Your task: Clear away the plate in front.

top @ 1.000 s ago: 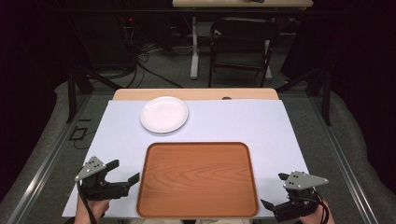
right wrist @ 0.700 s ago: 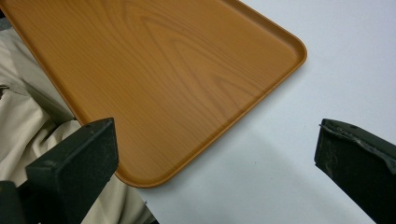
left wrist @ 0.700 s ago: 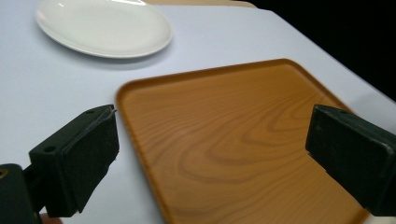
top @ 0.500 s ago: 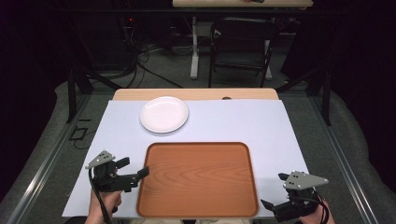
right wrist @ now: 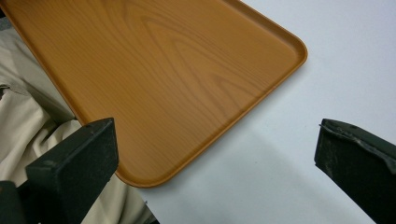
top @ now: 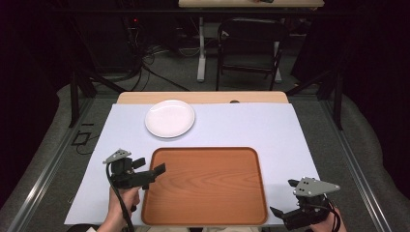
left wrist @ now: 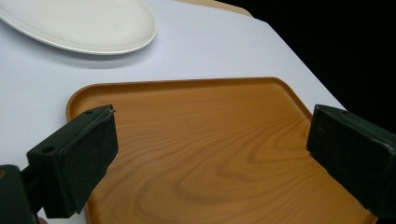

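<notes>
A bare wooden tray [top: 205,186] lies on the near middle of the table. A white plate [top: 169,118], with nothing on it, sits behind the tray's left corner. My left gripper [top: 151,166] hovers at the tray's left edge, open, its jaws pointing right over the rim. In the left gripper view the open gripper [left wrist: 210,123] frames the tray [left wrist: 187,154], with the plate [left wrist: 84,23] beyond. My right gripper [top: 284,197] is open beside the tray's near right corner. In the right gripper view the open gripper [right wrist: 215,135] looks at that tray corner [right wrist: 154,60].
A pale sheet [top: 251,125] covers the table, with a wooden strip [top: 203,97] bare at the far edge. A dark chair [top: 249,46] and floor cables [top: 145,53] lie beyond the table. Beige trousers [right wrist: 28,126] show under the tray's near edge.
My left gripper has moved right and a little forward, from the sheet beside the tray to the tray's left rim. The right gripper has stayed put.
</notes>
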`<action>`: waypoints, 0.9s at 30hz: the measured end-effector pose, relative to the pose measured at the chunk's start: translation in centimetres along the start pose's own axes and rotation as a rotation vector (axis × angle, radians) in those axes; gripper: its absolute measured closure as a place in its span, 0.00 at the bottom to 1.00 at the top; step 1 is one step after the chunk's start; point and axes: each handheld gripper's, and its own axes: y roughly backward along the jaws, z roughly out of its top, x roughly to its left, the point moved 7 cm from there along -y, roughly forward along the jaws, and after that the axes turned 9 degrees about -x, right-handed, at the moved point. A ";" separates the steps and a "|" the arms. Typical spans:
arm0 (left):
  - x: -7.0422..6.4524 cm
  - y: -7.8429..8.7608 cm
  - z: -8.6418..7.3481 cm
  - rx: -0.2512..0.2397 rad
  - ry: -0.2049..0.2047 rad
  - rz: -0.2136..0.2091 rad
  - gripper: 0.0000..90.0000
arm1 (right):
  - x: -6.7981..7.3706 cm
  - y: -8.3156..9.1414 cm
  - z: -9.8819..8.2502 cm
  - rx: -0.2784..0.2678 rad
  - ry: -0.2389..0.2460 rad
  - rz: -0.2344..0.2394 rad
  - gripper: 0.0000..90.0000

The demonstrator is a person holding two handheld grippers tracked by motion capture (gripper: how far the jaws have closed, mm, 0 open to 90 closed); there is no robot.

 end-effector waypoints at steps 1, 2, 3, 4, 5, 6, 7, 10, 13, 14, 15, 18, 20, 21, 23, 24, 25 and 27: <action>-0.1 -0.4 0.1 0.000 0.007 0.000 0.02 | 0.0 0.0 0.0 0.000 -0.001 0.000 0.00; -0.1 -0.6 0.2 0.000 0.010 0.000 0.02 | 0.0 0.0 0.0 0.000 -0.001 0.000 0.00; -0.2 -1.2 0.4 0.000 0.014 0.000 0.02 | 0.0 0.0 0.0 0.000 0.000 0.001 0.00; -0.3 -1.5 0.5 0.001 0.020 -0.001 0.02 | 0.0 0.0 0.0 -0.001 -0.001 0.001 0.00; -0.3 -1.5 0.5 0.001 0.020 -0.001 0.02 | 0.0 0.0 0.0 -0.001 0.000 0.002 0.00; -0.3 -1.9 0.7 0.000 0.025 0.000 0.02 | 0.0 0.0 0.0 -0.001 0.000 0.002 0.00; -0.2 -2.2 0.8 -0.003 0.034 0.002 0.02 | 0.0 0.0 0.0 0.001 -0.001 0.001 0.00; 0.0 -3.2 1.4 -0.012 0.061 0.014 0.03 | 0.0 0.0 0.0 0.001 -0.001 0.002 0.00; 0.3 -4.1 1.8 -0.020 0.103 0.027 0.03 | 0.0 0.0 0.0 0.001 -0.001 0.003 0.00; 0.3 -4.1 1.8 -0.020 0.103 0.027 0.03 | 0.0 0.0 0.0 0.001 -0.001 0.003 0.00; 0.4 -4.9 2.0 -0.021 0.132 0.034 0.04 | 0.0 0.0 0.0 0.001 -0.002 0.004 0.00; 0.5 -5.8 2.3 -0.022 0.166 0.033 0.04 | 0.0 0.0 0.0 0.001 -0.002 0.003 0.00; 0.6 -6.4 2.6 -0.027 0.189 0.034 0.04 | 0.0 0.0 0.0 0.002 -0.003 0.003 0.00; 0.7 -6.6 2.7 -0.034 0.201 0.036 0.04 | 0.0 -0.1 0.0 0.002 -0.003 0.004 0.00; 1.0 -7.1 3.0 -0.042 0.235 0.042 0.04 | 0.0 -0.1 0.0 0.002 -0.003 0.005 0.00; 1.2 -7.3 3.1 -0.048 0.254 0.042 0.04 | 0.1 -0.1 0.0 0.002 -0.002 0.005 0.00; 1.2 -7.3 3.1 -0.048 0.254 0.042 0.04 | 0.1 -0.1 0.0 0.002 -0.002 0.005 0.00; 1.8 -8.1 3.3 -0.074 0.320 0.041 0.02 | 0.0 -0.1 0.0 0.002 0.000 0.004 0.00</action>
